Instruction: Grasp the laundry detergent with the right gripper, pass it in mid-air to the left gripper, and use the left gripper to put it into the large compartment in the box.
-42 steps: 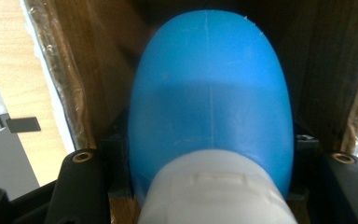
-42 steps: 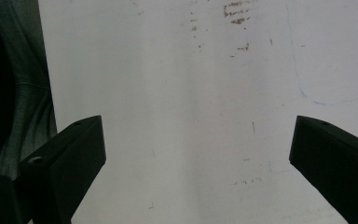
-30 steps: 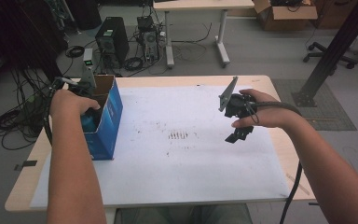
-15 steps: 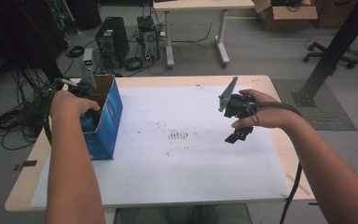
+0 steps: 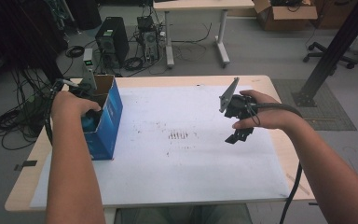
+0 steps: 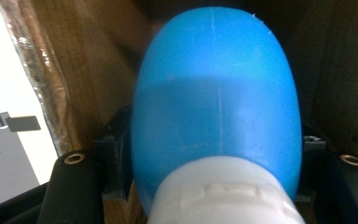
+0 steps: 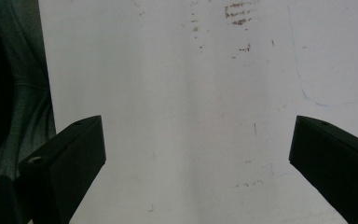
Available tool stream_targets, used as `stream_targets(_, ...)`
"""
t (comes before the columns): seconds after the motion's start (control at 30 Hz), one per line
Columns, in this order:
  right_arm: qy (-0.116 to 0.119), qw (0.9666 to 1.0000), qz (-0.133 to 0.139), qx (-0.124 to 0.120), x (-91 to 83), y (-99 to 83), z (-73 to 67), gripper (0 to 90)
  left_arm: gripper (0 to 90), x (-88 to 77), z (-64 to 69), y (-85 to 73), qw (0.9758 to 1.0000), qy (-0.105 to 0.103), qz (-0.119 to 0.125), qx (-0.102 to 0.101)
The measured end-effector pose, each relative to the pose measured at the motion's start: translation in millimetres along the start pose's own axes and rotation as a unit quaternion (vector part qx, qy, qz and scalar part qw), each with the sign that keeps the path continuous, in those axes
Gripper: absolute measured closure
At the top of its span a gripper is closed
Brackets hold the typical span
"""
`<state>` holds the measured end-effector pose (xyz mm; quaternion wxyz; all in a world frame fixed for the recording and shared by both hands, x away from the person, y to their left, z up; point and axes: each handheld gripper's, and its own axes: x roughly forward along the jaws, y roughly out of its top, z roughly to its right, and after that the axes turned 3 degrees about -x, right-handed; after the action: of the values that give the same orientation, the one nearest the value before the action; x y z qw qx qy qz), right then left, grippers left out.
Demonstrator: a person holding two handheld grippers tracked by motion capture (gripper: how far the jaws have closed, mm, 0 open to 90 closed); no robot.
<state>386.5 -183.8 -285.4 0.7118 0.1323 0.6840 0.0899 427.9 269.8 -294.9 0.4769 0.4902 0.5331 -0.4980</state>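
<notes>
The left gripper [image 5: 89, 122] sits inside the blue box [image 5: 108, 122] at the desk's [image 5: 261, 81] left edge. Its fingers have just been opening around the blue bottle [image 6: 216, 107], which remains between them; whether the pads have let go cannot be told. Judged from this, the bottle is being released into the box. The bottle is smooth, rounded plastic with a white ribbed cap [image 6: 219, 196]; the box walls are brown cardboard inside. The right gripper [image 5: 240, 134] hovers over white paper [image 7: 177, 93], fingers wide apart, empty.
</notes>
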Motion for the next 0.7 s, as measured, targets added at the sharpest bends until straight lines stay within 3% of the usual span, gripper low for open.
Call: stream_targets(0.7,0.001,1.0,0.0,-0.003,2.2,-0.5,-1.0,3.6,30.7,-14.8,3.0,-5.8,0.9998,0.008,0.016,0.006)
